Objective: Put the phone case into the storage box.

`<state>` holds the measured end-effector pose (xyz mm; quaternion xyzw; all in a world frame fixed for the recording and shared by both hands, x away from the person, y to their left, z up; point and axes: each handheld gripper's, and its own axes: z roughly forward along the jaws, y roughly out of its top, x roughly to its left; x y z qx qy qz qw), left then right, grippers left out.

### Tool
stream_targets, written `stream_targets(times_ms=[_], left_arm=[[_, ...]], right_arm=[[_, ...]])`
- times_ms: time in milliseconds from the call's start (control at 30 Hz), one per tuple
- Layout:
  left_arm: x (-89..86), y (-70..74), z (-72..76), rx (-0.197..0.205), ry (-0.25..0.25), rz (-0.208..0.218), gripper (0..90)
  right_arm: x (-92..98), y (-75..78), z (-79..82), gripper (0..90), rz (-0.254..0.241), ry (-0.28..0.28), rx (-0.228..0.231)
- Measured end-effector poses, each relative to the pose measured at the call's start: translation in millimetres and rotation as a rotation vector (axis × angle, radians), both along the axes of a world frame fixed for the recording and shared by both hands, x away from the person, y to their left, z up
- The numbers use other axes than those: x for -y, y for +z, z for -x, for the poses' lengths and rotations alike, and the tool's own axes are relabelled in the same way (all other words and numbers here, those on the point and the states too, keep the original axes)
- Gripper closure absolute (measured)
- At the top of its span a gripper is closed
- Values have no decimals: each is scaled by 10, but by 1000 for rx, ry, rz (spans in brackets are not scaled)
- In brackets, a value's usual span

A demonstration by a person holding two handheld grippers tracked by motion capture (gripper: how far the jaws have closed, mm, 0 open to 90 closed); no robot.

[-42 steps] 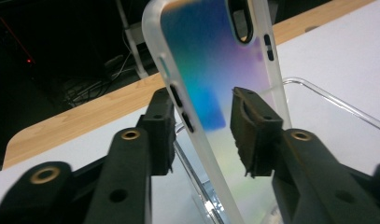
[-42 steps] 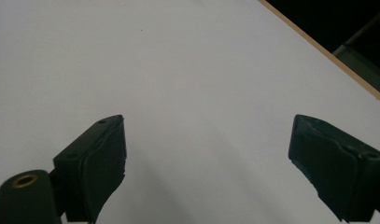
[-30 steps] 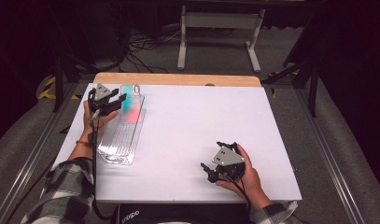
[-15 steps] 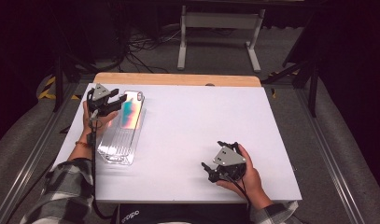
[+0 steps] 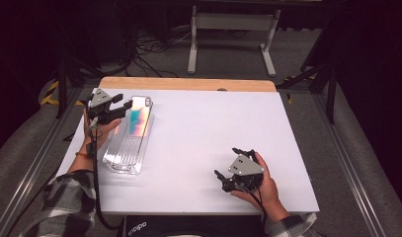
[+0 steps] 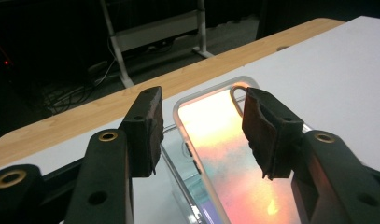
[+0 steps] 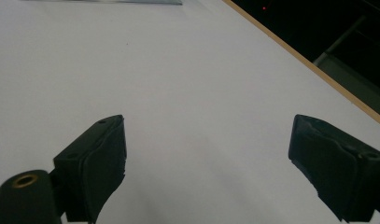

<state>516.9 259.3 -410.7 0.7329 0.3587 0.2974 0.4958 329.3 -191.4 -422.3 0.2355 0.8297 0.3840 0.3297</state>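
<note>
The room is dark. A white table (image 5: 203,143) stands in the middle, with a strip of light wood (image 5: 188,84) along its far edge. The floor (image 5: 228,54) under and behind it is grey carpet. Past the far edge of the table stands a grey metal stand (image 5: 233,22) with two feet. Black cables (image 5: 149,49) lie in a tangle on the floor near the far left corner. Metal rails (image 5: 356,182) run along the floor on both sides of the table. Yellow and black tape (image 5: 53,91) marks the floor at the left.
</note>
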Motion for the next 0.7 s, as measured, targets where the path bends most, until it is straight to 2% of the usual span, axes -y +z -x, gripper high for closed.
stream_targets(times_ms=[133, 700], left_arm=[[19, 34, 68, 18, 2, -11, 479], [7, 132, 283, 37, -38, 41, 472]], right_arm=[[12, 13, 1, 120, -10, -2, 5], [14, 42, 16, 119, -34, 2, 18]])
